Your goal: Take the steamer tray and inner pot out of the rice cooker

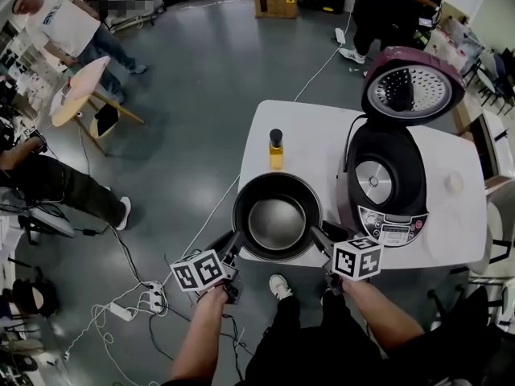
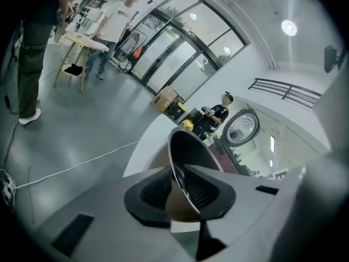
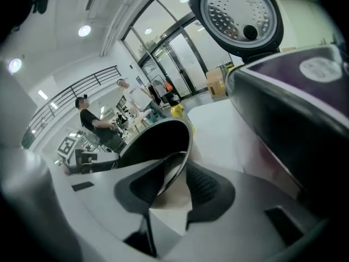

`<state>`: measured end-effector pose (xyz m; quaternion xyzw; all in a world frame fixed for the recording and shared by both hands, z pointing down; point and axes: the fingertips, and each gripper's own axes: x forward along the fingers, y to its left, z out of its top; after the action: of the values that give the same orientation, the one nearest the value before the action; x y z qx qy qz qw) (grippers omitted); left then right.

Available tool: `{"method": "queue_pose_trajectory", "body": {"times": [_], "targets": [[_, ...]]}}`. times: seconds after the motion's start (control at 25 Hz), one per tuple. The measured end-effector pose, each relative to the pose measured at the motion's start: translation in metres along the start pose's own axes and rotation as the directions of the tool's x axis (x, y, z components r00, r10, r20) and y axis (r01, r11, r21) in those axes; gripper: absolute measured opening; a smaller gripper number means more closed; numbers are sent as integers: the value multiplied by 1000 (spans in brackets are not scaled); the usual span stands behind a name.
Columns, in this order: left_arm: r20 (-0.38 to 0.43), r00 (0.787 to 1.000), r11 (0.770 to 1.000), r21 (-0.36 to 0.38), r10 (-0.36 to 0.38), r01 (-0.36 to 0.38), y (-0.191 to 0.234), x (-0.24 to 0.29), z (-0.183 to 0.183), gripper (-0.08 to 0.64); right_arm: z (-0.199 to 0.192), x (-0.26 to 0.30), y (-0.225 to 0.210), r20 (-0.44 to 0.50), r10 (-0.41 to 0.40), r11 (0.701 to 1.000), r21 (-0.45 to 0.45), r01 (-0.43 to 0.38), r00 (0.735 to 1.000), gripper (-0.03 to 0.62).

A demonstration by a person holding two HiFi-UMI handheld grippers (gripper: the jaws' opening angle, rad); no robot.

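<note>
The black inner pot (image 1: 276, 222) stands on the white table (image 1: 318, 123), left of the rice cooker (image 1: 386, 185), whose lid (image 1: 412, 87) is up and whose well holds only the heating plate. My left gripper (image 1: 236, 241) is at the pot's near-left rim; in the left gripper view the rim (image 2: 180, 162) runs between the pads, which lie against it. My right gripper (image 1: 315, 234) is at the near-right rim; in the right gripper view the rim (image 3: 177, 165) sits between the jaws with a gap beside one pad. I see no steamer tray.
A small bottle of yellow liquid (image 1: 276, 149) stands on the table just behind the pot. Cables and a power strip (image 1: 133, 304) lie on the floor to the left. People stand and sit further off, near a round side table (image 1: 76, 87).
</note>
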<state>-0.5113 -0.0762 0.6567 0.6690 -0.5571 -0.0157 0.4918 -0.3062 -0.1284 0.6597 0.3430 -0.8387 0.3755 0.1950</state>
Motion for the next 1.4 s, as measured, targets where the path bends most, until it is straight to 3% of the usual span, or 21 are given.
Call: {"method": "queue_pose_trajectory", "body": {"times": [0.12, 0.24, 0.44, 0.64, 0.84, 1.0, 1.24, 1.4], "targets": [[44, 997, 995, 70, 64, -67, 3, -7, 9, 168, 4, -7, 9, 46, -45, 992, -114, 51, 998, 182], [122, 986, 969, 203, 117, -140, -11, -25, 28, 187, 22, -28, 29, 118, -42, 971, -228, 69, 992, 193], [300, 946, 873, 422, 121, -245, -72, -48, 73, 196, 79, -76, 59, 280, 5, 911, -398, 111, 960, 193], [402, 915, 788, 553, 31, -270, -150, -52, 96, 193, 128, -122, 66, 403, 20, 850, -488, 196, 915, 193], [444, 895, 703, 652, -52, -283, -218, -46, 103, 171, 159, -145, 57, 454, 30, 859, -467, 209, 891, 190], [450, 888, 688, 673, -90, -272, -253, -43, 95, 102, 174, -174, 48, 495, 33, 842, -482, 242, 868, 139], [433, 897, 697, 670, -87, -256, -269, -26, 87, 0, 188, -209, 27, 542, 13, 824, -482, 298, 840, 14], [393, 913, 694, 688, -109, -214, -285, -9, 66, -5, 186, -226, 8, 548, -7, 808, -490, 328, 836, -2]]}}
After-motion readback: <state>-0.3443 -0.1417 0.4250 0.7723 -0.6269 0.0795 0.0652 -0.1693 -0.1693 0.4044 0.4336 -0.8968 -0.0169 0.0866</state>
